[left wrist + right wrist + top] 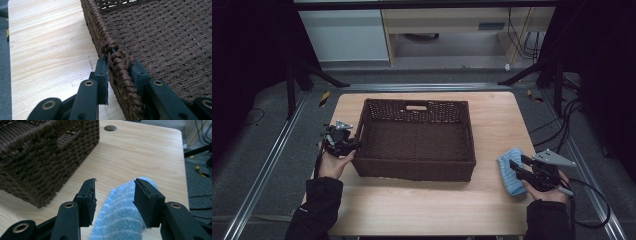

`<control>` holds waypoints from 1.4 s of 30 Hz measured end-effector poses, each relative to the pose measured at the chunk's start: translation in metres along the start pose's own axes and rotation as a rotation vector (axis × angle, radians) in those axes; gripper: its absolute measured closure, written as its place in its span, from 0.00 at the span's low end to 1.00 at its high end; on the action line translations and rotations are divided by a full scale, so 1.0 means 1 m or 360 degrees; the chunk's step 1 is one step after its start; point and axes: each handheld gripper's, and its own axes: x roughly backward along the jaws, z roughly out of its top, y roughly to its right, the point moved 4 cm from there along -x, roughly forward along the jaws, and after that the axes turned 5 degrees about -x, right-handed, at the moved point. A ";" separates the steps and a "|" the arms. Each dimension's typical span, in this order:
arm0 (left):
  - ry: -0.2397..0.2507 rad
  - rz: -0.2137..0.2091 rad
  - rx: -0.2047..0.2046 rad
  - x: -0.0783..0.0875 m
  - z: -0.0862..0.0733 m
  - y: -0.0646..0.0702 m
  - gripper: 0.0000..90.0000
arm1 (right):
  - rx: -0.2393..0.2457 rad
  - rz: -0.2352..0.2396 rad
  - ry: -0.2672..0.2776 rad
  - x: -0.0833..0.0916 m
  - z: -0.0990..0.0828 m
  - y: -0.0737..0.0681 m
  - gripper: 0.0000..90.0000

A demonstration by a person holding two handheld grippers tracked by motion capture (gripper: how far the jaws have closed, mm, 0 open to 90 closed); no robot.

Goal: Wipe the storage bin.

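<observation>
Wicker basket (417, 140), dark brown and rectangular, sits in the middle of the pale wood-grain desk (492, 210), its tightly woven floor bare and a slot handle cut into the far wall. The weave is coarse and ropy, with a braided rim that thickens into a knot at the near-left corner. The left claw (354, 145) is clenched on that left rim: in the left gripper view its two black jaws press on either side of the braid (120, 72), one outside over the desk, one inside the basket. A blue cloth (512, 170), soft and fuzzy with faint lighter stripes, lies rolled or folded near the desk's right edge, well apart from the basket. The right claw (519, 167) has its jaws spread around the cloth; in the right gripper view the cloth (120, 217) rises between the jaws, the right pad against it, the left pad standing just clear, so it isn't gripped. The cloth's near end is cut off at the bottom of that view and slightly blurred. Dark sleeves (314, 210) cover both forearms, and the room beyond the desk is dim.
</observation>
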 end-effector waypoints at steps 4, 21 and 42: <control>-0.0005 0.0002 -0.0004 0.000 0.000 0.000 0.79 | 0.0001 0.0039 0.0000 -0.005 0.008 -0.006 0.58; 0.0002 -0.0028 0.0006 -0.002 0.001 -0.003 0.79 | 0.0100 0.0227 0.0088 -0.042 0.075 -0.048 0.62; 0.0019 -0.0025 0.0035 -0.003 0.004 -0.008 0.67 | 0.0168 0.0293 -0.0106 -0.101 0.076 -0.077 0.73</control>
